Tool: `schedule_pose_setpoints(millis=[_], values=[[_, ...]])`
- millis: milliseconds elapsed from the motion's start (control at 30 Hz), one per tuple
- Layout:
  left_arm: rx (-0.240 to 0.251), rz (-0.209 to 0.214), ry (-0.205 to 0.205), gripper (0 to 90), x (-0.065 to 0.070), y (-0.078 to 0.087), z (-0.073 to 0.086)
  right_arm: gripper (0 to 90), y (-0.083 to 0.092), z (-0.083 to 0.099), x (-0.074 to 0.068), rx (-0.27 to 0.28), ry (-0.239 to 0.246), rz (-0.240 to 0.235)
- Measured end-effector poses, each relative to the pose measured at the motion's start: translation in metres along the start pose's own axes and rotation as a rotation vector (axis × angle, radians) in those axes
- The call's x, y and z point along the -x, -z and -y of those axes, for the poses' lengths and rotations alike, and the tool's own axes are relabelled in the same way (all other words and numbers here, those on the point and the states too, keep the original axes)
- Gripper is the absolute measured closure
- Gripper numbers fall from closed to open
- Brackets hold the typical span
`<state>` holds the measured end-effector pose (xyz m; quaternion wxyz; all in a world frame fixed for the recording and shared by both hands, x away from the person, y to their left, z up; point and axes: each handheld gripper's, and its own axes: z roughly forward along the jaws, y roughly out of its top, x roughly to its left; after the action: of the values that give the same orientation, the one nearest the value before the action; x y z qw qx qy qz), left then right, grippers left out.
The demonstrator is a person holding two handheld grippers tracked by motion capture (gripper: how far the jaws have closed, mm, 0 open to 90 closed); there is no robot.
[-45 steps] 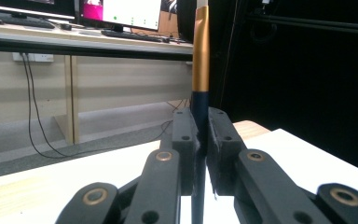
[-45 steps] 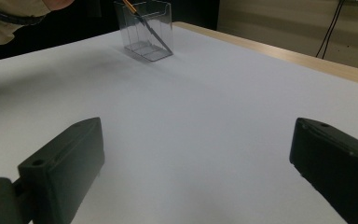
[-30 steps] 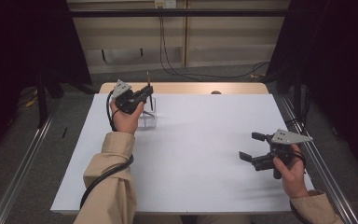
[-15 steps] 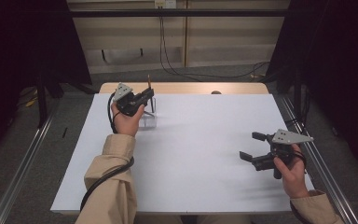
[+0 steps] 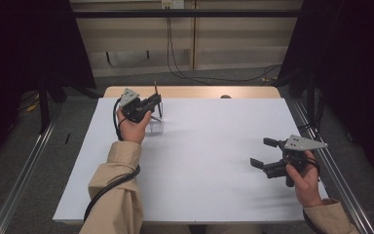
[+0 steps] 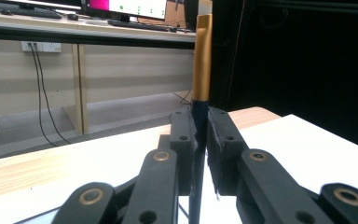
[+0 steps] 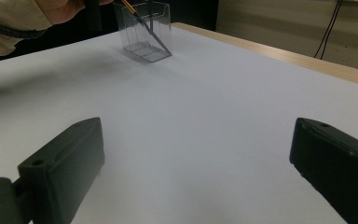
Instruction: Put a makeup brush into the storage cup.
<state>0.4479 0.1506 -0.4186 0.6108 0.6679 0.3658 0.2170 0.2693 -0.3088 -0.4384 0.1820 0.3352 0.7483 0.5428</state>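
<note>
A slim gold-and-dark-blue pen is clamped by the left gripper fingers above a clear plastic holder; the right gripper fingers are spread wide, empty.

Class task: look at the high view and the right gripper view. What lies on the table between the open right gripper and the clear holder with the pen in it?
Nothing: between the right gripper and the clear holder lies bare white table. Both views show it.

We see a pen that is gold above and dark navy below, between black fingers. The holder is clear plastic. The counter is white, with a pale wood strip along its far edge. Both grippers are black with grey plates; our sleeves are tan.
</note>
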Motion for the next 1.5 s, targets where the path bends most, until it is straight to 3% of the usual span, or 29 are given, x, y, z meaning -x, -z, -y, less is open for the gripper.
schedule_pose_setpoints(millis=[500, 633, 667, 867, 1133, 1500], values=[[-0.011, 0.015, 0.013, 79.0, -0.002, 0.004, 0.002, 2.7, -0.001, 0.000, 0.000, -0.005, -0.001, -0.005], [-0.008, 0.040, 0.028, 59.1, -0.002, 0.006, -0.001, 2.7, -0.001, 0.000, -0.001, -0.002, 0.000, -0.006], [-0.008, 0.040, 0.031, 50.5, -0.002, 0.006, -0.001, 2.7, 0.000, 0.000, 0.000, -0.002, -0.001, -0.005], [-0.005, 0.053, 0.017, 36.6, -0.004, 0.012, -0.005, 2.7, -0.001, 0.000, 0.000, -0.004, 0.000, -0.005], [-0.009, 0.069, 0.056, 22.6, -0.005, 0.019, -0.006, 2.7, -0.001, -0.001, -0.002, -0.006, 0.001, -0.004], [-0.004, 0.088, 0.043, 11.2, -0.005, 0.030, -0.010, 2.7, -0.002, -0.001, -0.002, -0.010, 0.003, -0.003]])
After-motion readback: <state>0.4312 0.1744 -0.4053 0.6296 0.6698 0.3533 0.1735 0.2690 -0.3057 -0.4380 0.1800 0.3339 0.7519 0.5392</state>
